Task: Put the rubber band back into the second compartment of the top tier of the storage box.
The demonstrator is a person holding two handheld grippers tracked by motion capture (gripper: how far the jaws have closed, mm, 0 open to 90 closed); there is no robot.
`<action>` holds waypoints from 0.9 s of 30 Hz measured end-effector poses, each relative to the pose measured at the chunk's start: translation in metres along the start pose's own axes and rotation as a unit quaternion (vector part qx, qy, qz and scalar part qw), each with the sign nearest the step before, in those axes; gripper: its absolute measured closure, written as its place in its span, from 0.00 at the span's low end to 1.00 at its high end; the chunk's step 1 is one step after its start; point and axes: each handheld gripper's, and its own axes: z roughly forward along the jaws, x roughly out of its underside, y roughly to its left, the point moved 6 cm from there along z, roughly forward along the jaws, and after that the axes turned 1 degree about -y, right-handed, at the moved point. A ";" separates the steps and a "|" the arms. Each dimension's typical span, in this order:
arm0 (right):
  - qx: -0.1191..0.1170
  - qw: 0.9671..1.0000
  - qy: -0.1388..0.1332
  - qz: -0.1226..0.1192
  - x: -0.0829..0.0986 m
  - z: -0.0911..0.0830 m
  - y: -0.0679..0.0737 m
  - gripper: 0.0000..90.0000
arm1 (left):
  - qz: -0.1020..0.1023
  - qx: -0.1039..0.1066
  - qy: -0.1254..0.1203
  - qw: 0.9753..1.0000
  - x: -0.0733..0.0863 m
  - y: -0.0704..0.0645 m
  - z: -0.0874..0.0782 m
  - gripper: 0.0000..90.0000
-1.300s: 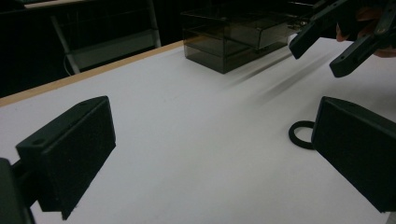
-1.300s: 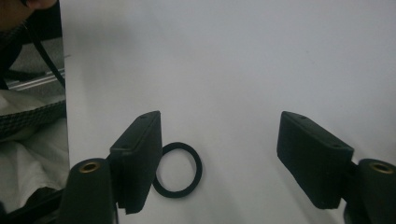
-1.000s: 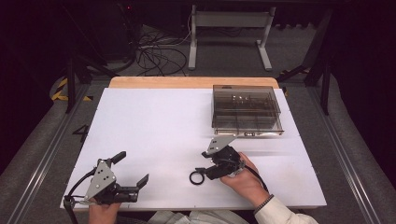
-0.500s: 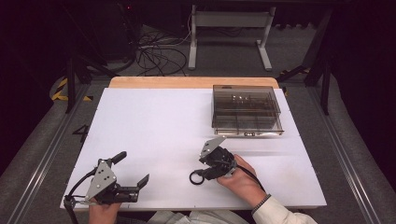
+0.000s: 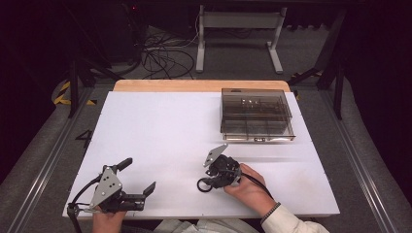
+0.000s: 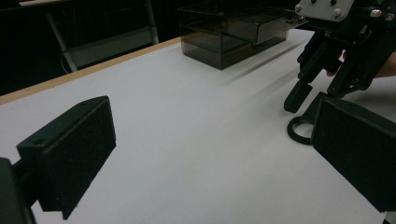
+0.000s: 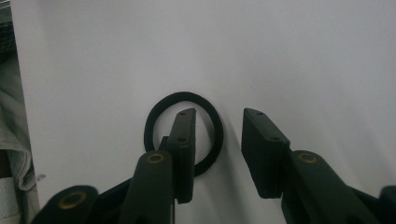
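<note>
Fingers (image 7: pixel 184 140) of the right gripper (image 7: pixel 217 149) straddle the black ring's (image 7: pixel 159 112) rim, narrowly parted, unclosed.

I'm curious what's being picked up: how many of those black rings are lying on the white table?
1. The black ring lies flat on the white table, right under the right gripper, one jaw poised inside its loop. Others could be hidden in the smoky box.

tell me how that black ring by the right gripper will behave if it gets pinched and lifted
The black ring looks thin and lies flat on the white table, so it is probably light and hard to catch. With one jaw of the right gripper inside the loop, it may flex if rubbery.
</note>
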 end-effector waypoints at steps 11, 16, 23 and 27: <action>0.010 1.000 0.004 0.006 0.001 0.006 0.002 0.96 | 0.000 0.000 -0.001 1.000 0.000 0.000 0.000 0.01; 0.009 1.000 0.002 0.007 0.001 0.006 0.001 0.97 | 0.002 -0.001 -0.001 1.000 0.000 0.000 -0.001 0.01; 0.011 1.000 0.001 0.005 0.001 0.006 0.001 0.97 | 0.001 -0.001 -0.001 1.000 -0.001 0.000 -0.001 0.01; 0.015 1.000 0.000 0.004 0.001 0.006 0.002 0.98 | 0.001 -0.002 -0.002 1.000 -0.001 0.001 -0.001 0.01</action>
